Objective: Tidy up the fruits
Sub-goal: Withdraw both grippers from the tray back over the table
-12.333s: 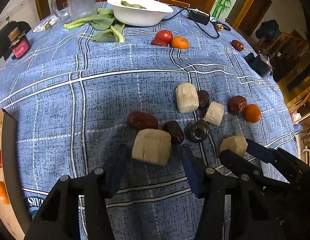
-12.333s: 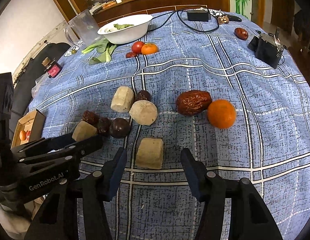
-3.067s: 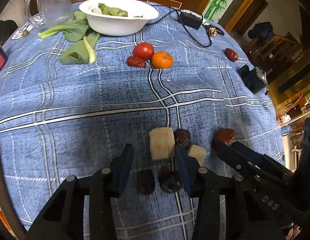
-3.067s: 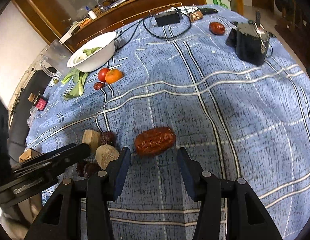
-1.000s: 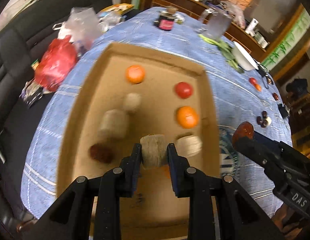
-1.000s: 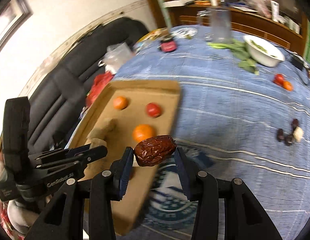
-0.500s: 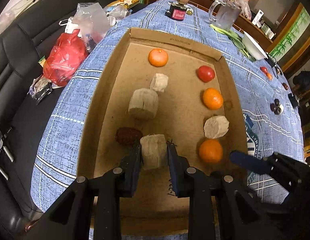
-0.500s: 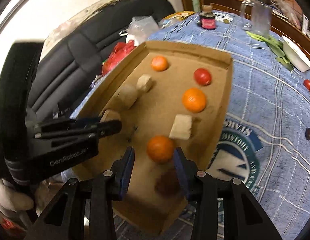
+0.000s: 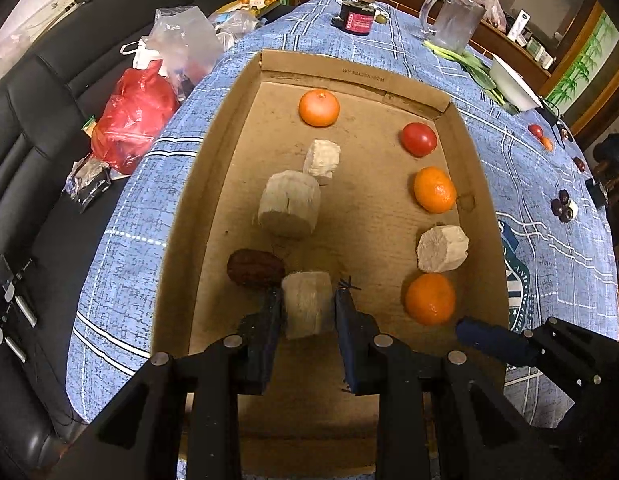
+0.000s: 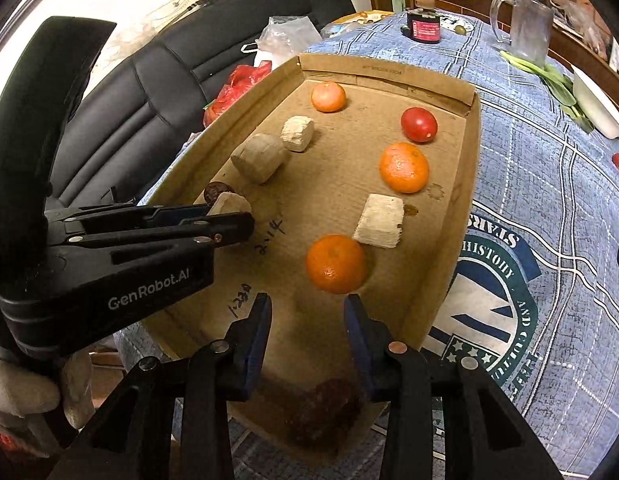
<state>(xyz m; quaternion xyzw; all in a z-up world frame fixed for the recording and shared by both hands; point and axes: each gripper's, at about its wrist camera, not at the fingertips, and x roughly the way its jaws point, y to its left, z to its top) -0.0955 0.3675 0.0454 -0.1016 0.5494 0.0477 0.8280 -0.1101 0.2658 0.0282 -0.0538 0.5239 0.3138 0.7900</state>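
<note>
Two views: in the left wrist view, the left tool [image 9: 308, 309] grips a pale chunk [image 9: 307, 309] low over the cardboard tray [image 9: 197, 208], beside a dark date [image 9: 255, 267]; I judge it must open next. In the right wrist view, the right tool [image 10: 307, 316] stands open with nothing between its fingers, and its brown date [image 10: 324, 410], gripped a second ago, now lies in the tray's near corner.

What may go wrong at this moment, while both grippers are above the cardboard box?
The left gripper holds a pale chunk right beside a dark date; setting it down may knock the date. The right gripper is open, and a blurred date below it lies near the cardboard box edge; it might roll out.
</note>
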